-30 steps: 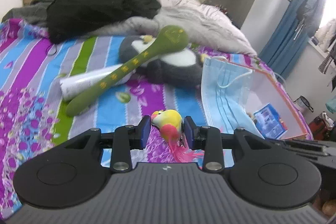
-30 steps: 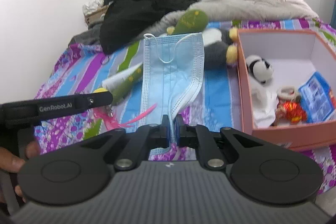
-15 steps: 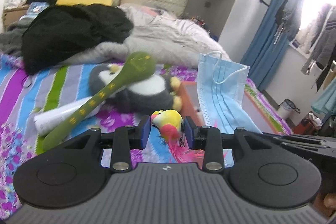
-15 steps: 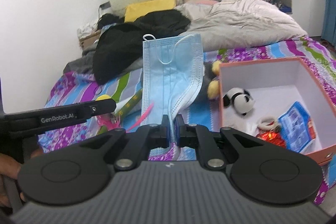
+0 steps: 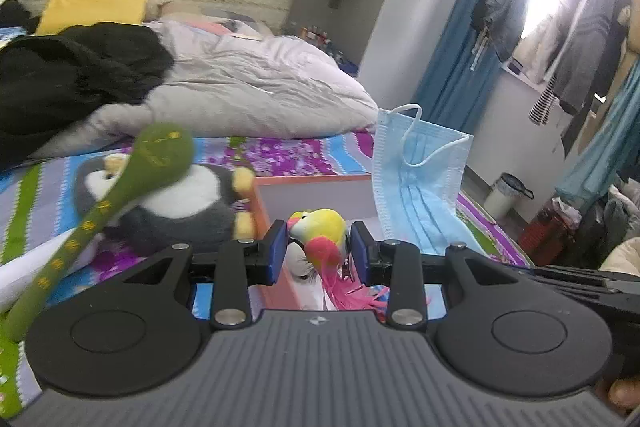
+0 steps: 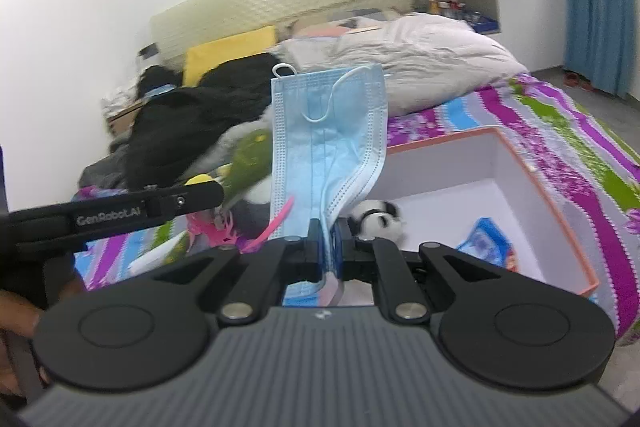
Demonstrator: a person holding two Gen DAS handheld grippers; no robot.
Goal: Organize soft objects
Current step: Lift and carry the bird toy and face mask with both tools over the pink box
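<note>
My left gripper (image 5: 318, 245) is shut on a small yellow plush bird (image 5: 322, 227) with a pink cheek and pink tail feathers, held above the near left corner of the orange-rimmed white box (image 5: 316, 181). My right gripper (image 6: 326, 239) is shut on a light blue face mask (image 6: 328, 131) that stands up from its pads, over the box (image 6: 536, 167). The mask (image 5: 416, 183) also shows at the right of the left wrist view. The left gripper's arm (image 6: 120, 215) crosses the left side of the right wrist view.
Inside the box lie a small panda plush (image 6: 378, 219) and a blue packet (image 6: 486, 241). On the striped bedspread (image 5: 288, 153) left of the box rest a grey penguin plush (image 5: 180, 203), a long green massage stick (image 5: 120, 195) and a white tube. Black clothes (image 5: 68, 67) and a grey duvet (image 5: 248, 87) lie behind.
Both grippers have swung right and risen with their loads, from over the bedspread to over the box. The penguin and the green stick have slid to the left in both views.
</note>
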